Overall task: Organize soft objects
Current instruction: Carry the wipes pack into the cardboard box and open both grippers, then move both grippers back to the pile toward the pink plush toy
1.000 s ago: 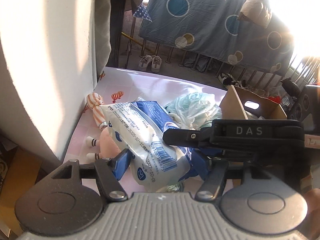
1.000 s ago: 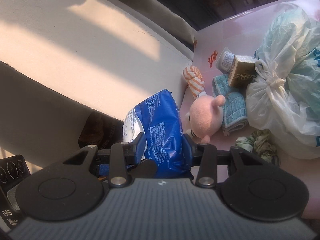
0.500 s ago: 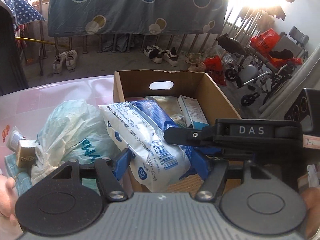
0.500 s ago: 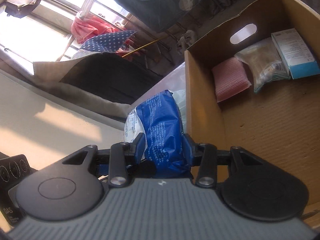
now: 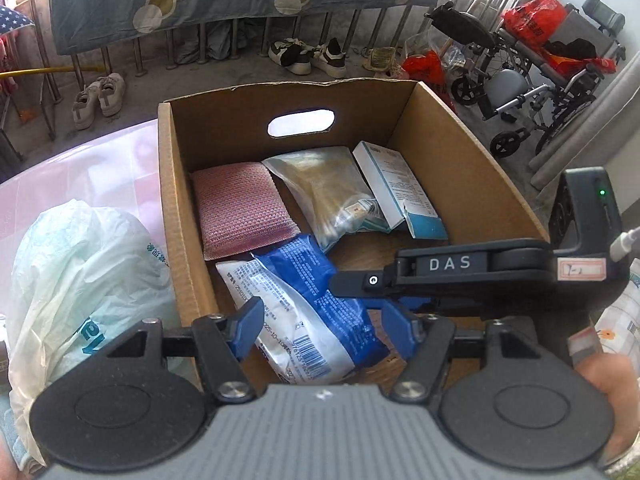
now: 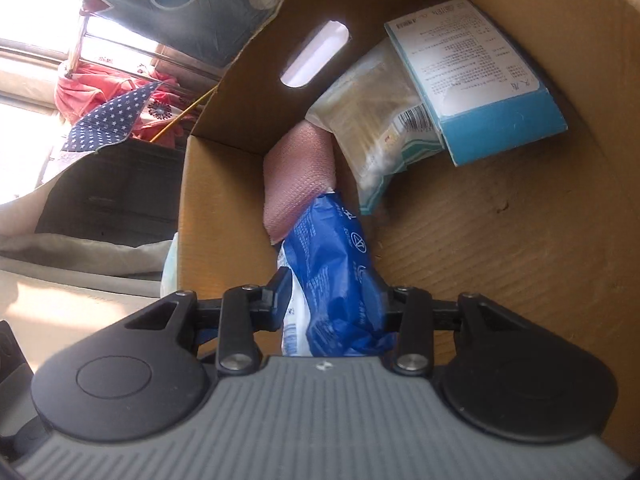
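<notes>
Pack has moved off the table w/ the toys and is now over the cardboard box, low inside, so drop-off is near, I reckon. L to R: crinkly plastic bag outside the box; inside, knitted pink pad, blue-white wipes pack, glossy and squashy. My left gripper pinches one end, my right gripper clamps the other.

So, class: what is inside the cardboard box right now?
Inside the cardboard box: a pink sponge, a clear bag, a white-blue carton and the blue packet. Anything beneath them is hidden.
</notes>
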